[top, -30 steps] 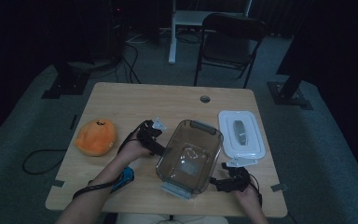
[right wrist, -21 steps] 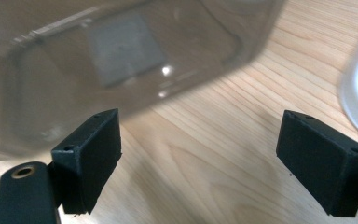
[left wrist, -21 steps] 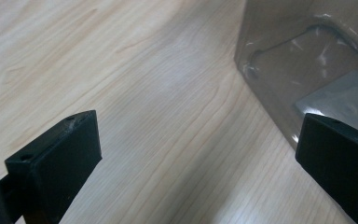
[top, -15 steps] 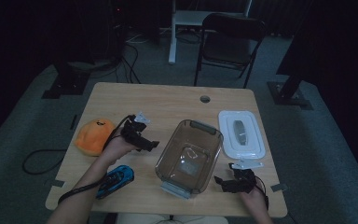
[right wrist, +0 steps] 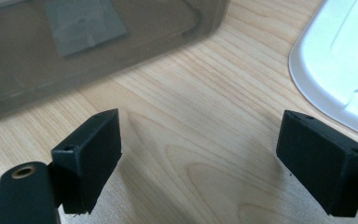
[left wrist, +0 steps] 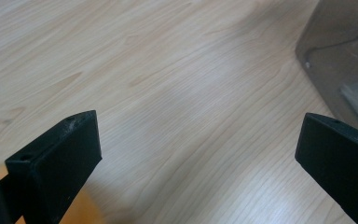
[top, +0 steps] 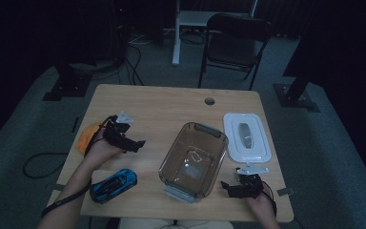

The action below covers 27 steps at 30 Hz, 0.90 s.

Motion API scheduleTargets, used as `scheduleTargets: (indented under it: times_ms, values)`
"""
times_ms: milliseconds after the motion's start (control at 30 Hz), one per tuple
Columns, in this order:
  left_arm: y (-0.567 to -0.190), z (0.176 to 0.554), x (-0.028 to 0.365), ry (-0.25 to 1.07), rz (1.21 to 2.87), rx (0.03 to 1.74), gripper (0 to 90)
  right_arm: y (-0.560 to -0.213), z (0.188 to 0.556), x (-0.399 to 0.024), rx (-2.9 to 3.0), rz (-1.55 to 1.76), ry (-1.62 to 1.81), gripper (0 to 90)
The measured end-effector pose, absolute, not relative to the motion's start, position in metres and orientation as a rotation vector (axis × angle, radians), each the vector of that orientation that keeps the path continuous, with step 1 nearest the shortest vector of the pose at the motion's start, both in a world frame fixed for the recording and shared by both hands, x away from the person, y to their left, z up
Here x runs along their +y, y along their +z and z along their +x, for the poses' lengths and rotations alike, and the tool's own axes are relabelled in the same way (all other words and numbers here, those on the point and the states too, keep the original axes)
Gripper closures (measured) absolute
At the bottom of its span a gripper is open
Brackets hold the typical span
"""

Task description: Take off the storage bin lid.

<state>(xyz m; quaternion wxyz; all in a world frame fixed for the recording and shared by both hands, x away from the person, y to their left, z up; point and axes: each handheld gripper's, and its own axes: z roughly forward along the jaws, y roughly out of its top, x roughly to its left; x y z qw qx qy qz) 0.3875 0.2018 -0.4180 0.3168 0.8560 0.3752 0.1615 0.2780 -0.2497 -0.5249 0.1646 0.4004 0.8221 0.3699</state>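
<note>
Both tongs gape empty, the left tongs (top: 136, 143) half hiding the orange toy (top: 85, 138).

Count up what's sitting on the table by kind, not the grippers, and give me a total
Clear container: 1
White lid: 1
Blue toy car: 1
Orange soft thing, partly hidden behind the left gripper: 1
Total: 4
</note>
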Motion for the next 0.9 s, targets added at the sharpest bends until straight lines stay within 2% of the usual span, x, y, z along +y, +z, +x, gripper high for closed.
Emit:
scheduleTargets:
  times_ms: [367,433,567,900]
  values:
    - [-0.413,0.384,0.254,0.493,2.203,1.087,1.4,-0.527,0.277,-0.248,2.345,1.137,1.01,13.6]
    - [-0.417,0.382,0.275,0.517,2.179,1.165,1.4,-0.527,0.277,-0.248,2.342,1.145,1.011,13.6]
    - [-0.422,0.38,0.294,0.536,2.148,1.234,1.4,-0.527,0.277,-0.249,2.341,1.148,1.01,13.6]
    - [-0.439,0.382,0.314,0.582,2.112,1.375,1.5,-0.527,0.278,-0.25,2.333,1.157,1.01,13.6]
